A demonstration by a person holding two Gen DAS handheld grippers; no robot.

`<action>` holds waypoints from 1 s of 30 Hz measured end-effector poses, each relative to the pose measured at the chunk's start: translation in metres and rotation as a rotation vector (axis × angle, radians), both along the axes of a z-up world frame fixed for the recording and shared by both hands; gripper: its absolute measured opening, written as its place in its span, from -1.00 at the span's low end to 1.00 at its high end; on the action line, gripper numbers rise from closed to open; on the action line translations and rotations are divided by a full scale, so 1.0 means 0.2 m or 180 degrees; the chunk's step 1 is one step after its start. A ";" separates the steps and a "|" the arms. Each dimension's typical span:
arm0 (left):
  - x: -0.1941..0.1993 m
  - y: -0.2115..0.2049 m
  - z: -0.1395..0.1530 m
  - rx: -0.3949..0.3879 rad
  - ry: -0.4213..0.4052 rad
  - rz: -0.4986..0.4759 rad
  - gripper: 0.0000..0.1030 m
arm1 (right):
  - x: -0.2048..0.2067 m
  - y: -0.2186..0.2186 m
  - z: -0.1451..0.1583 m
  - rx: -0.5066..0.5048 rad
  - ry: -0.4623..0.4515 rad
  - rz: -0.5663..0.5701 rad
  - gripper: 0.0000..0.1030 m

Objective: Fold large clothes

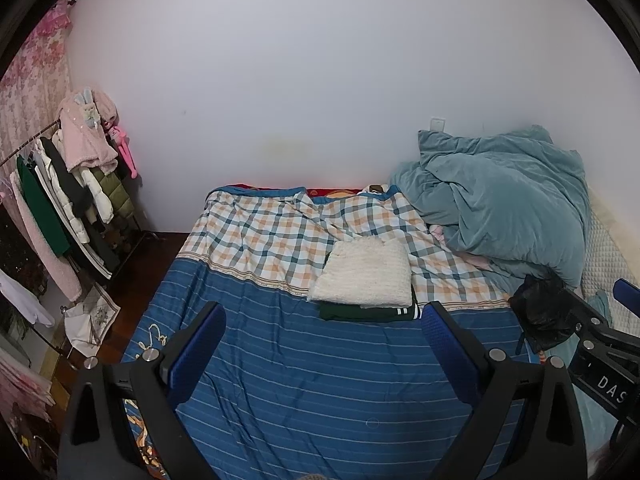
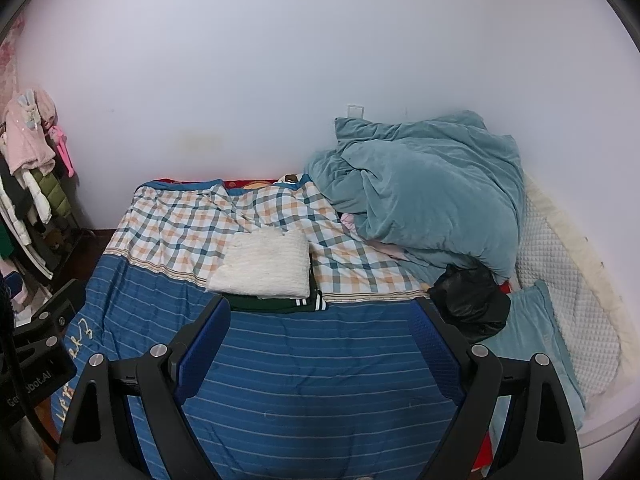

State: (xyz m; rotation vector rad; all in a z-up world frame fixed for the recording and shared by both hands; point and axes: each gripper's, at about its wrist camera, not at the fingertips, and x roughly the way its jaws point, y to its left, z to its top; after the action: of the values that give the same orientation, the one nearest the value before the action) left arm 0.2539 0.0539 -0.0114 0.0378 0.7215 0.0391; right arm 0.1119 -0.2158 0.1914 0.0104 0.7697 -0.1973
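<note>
A folded cream knitted garment (image 1: 364,274) (image 2: 262,268) lies on top of a folded dark green garment (image 1: 368,314) (image 2: 276,304) with white stripes, in the middle of the bed. A crumpled black garment (image 1: 542,312) (image 2: 470,308) lies to their right, by the quilt. My left gripper (image 1: 324,320) hovers open above the blue striped sheet (image 1: 320,380) (image 2: 320,360), short of the folded pile, with nothing between its fingers. My right gripper (image 2: 320,320) is likewise open and empty above the sheet, and also shows at the right edge of the left wrist view (image 1: 600,312).
A bunched teal quilt (image 1: 500,204) (image 2: 428,192) fills the bed's far right. A checked cover (image 1: 280,232) (image 2: 180,224) spreads behind the pile. A clothes rack (image 1: 68,200) (image 2: 28,184) with hanging coats stands left of the bed. A quilted white pad (image 2: 560,248) and teal pillow (image 2: 532,340) lie at right.
</note>
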 end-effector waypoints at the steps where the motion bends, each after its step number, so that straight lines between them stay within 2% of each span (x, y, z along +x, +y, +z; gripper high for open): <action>1: 0.00 0.00 0.00 0.0002 -0.0002 -0.0002 0.94 | 0.00 0.00 0.00 0.0006 -0.0003 0.0001 0.78; 30: -0.01 -0.01 0.04 0.0009 -0.0044 -0.0038 0.94 | -0.02 0.03 0.02 0.0071 -0.0065 0.0020 0.78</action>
State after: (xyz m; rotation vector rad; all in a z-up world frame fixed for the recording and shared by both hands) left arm 0.2513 0.0512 -0.0033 0.0444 0.7073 0.0288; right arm 0.1074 -0.2103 0.1946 0.0310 0.7514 -0.1823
